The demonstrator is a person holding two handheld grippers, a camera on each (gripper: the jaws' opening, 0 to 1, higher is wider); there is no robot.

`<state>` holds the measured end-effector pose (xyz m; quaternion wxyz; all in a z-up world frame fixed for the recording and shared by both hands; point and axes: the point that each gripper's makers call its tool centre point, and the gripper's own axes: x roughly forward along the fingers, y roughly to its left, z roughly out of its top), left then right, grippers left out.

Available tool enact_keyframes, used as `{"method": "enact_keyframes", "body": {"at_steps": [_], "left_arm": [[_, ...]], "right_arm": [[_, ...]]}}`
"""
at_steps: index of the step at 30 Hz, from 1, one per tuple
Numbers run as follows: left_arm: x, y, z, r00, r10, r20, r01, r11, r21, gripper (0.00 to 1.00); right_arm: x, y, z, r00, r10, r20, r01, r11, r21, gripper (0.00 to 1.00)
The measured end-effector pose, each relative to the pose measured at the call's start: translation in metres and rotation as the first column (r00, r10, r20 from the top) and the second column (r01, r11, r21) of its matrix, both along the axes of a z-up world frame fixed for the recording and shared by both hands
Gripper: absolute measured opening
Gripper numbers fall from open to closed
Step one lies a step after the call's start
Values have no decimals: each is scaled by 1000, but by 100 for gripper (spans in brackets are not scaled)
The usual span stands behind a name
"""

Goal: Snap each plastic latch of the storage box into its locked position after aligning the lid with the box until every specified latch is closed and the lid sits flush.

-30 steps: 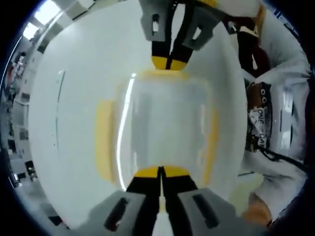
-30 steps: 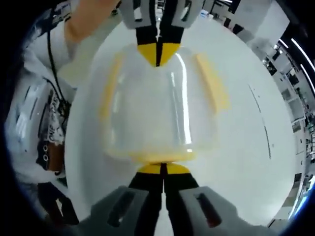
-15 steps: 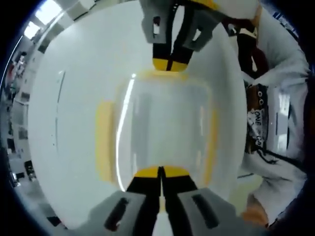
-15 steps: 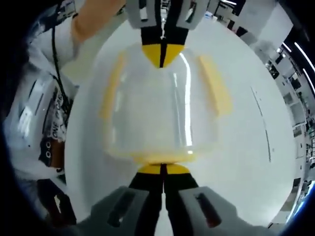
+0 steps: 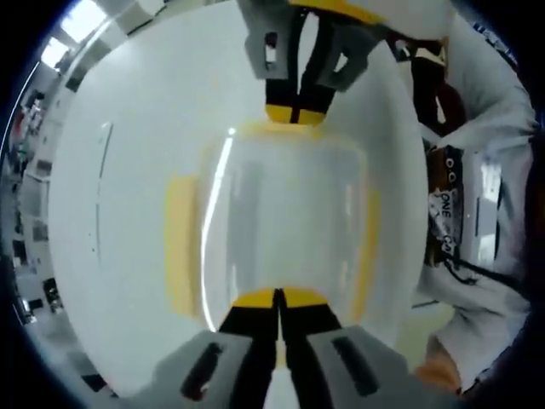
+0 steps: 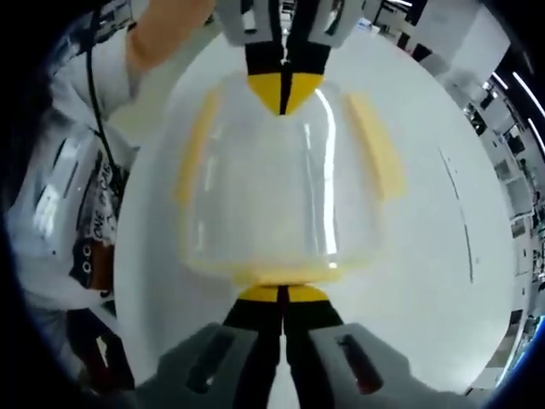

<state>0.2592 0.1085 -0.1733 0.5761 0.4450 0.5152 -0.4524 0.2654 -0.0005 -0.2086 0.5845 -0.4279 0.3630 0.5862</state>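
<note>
Two closed claws are pressing on opposite ends of the clear storage box: my left gripper, tips together, is leaning on the near yellow end latch, while my right gripper, also pinched shut, is bearing on the far end latch. I am risking a skid of the box across the smooth white table, or a tip sliding off its latch, if my two pushes are uneven. Looking through the left gripper view I am seeing the lid from above with a side latch lying flat, whereas the right gripper view is showing the person's forearm.
</note>
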Motion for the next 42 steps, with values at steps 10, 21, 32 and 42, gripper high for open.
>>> {"method": "enact_keyframes", "body": {"at_steps": [10, 21, 32, 42], "left_arm": [[4, 0, 0, 1000, 5, -7, -5, 1000, -4, 0], [4, -3, -3, 998, 42, -39, -43, 999, -27, 0], [-2, -5, 1, 991, 41, -128, -61, 986, -157, 0], [-3, -6, 1, 995, -37, -94, 24, 991, -135, 0]], "right_arm": [[4, 4, -8, 1000, 8, -12, -7, 1000, 18, 0], [-1, 4, -25, 999, 19, -31, -19, 1000, -11, 0], [-1, 2, -22, 999, -11, -41, 11, 1000, -14, 0], [21, -3, 5, 994, -102, 33, 103, 994, -25, 0]]}}
